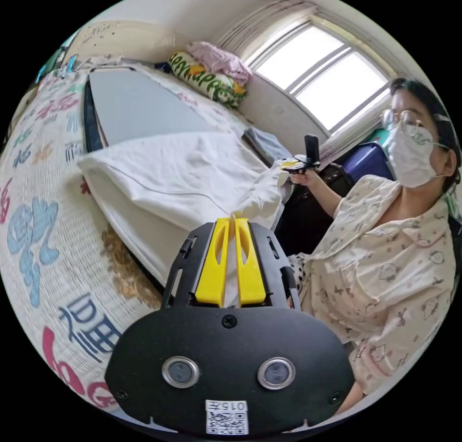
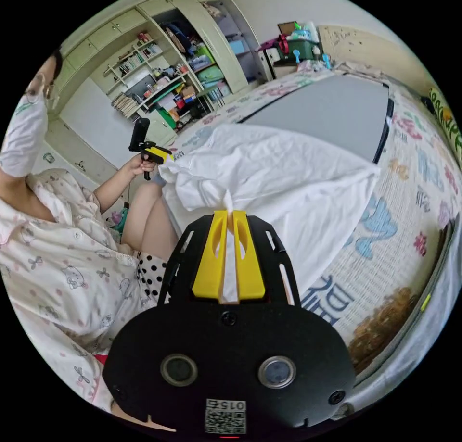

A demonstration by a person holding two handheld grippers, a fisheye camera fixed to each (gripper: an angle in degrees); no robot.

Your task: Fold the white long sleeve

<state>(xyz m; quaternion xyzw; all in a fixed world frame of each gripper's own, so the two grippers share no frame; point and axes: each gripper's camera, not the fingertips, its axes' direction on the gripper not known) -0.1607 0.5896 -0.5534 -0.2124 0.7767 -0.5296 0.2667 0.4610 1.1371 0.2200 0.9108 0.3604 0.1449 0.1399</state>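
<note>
The white long sleeve [image 1: 183,177] hangs lifted above the bed, stretched between both grippers. My left gripper [image 1: 232,221] is shut on one end of it, white cloth pinched between the yellow jaws. The right gripper [image 1: 293,164] shows beyond it, held in a hand, gripping the other end. In the right gripper view, my right gripper [image 2: 230,216] is shut on the white long sleeve [image 2: 288,177], and the left gripper [image 2: 156,156] holds the far corner near the person's knee.
A grey board [image 1: 139,105] lies on the patterned bedspread [image 1: 33,230] under the garment. Pillows [image 1: 211,76] are piled by the window. The person [image 1: 394,269] sits at the bed's edge. Crowded shelves and cupboards [image 2: 168,86] stand behind.
</note>
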